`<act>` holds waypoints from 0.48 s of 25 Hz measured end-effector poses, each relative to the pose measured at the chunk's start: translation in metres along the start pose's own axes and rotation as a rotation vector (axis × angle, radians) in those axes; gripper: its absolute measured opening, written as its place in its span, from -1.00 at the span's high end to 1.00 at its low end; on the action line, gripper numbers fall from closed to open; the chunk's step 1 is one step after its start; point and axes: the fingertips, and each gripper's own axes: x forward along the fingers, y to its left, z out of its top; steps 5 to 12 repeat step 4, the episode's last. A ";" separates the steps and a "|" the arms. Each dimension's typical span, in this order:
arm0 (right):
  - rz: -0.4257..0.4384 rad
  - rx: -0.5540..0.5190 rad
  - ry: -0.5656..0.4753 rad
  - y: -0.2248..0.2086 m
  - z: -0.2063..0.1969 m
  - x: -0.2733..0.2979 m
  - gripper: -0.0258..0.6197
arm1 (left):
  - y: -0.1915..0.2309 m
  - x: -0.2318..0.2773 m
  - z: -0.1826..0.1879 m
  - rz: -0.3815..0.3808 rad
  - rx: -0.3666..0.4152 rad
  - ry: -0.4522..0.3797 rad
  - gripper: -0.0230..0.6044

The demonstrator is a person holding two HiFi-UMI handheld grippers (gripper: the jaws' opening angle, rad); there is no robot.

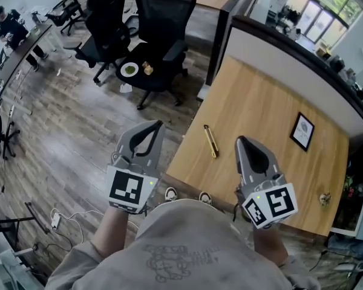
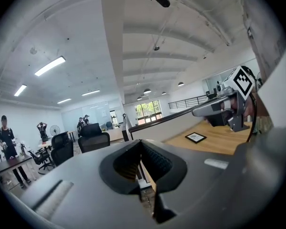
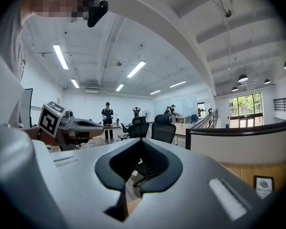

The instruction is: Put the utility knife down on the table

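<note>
The left grey hand-held gripper point(image 1: 155, 126), jaws closed together and empty, hangs just off the left edge of the light wooden surface point(image 1: 260, 107). The slim yellow utility knife point(image 1: 211, 141) lies flat on that surface near its left edge. The right grey hand-held gripper point(image 1: 241, 141), also pinched closed on nothing, sits over the surface's near edge.

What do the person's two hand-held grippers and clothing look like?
Both the left hand-held gripper and the right hand-held gripper are grey, with tapering jaws and dark ribbed inner faces. Each carries a white cube with black square markers. The person wears a grey top with a faint line print.
</note>
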 end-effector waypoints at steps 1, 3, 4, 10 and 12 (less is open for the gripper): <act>0.004 0.004 0.000 0.003 0.000 0.002 0.89 | 0.002 -0.001 -0.002 0.000 -0.004 0.001 0.92; 0.011 0.009 0.001 0.008 0.000 0.005 0.89 | 0.004 -0.003 -0.005 -0.002 -0.010 0.004 0.92; 0.015 0.011 0.001 0.011 0.000 0.007 0.89 | 0.005 -0.004 -0.006 -0.003 -0.013 0.006 0.92; 0.015 0.011 0.001 0.011 0.000 0.007 0.89 | 0.005 -0.004 -0.006 -0.003 -0.013 0.006 0.92; 0.015 0.011 0.001 0.011 0.000 0.007 0.89 | 0.005 -0.004 -0.006 -0.003 -0.013 0.006 0.92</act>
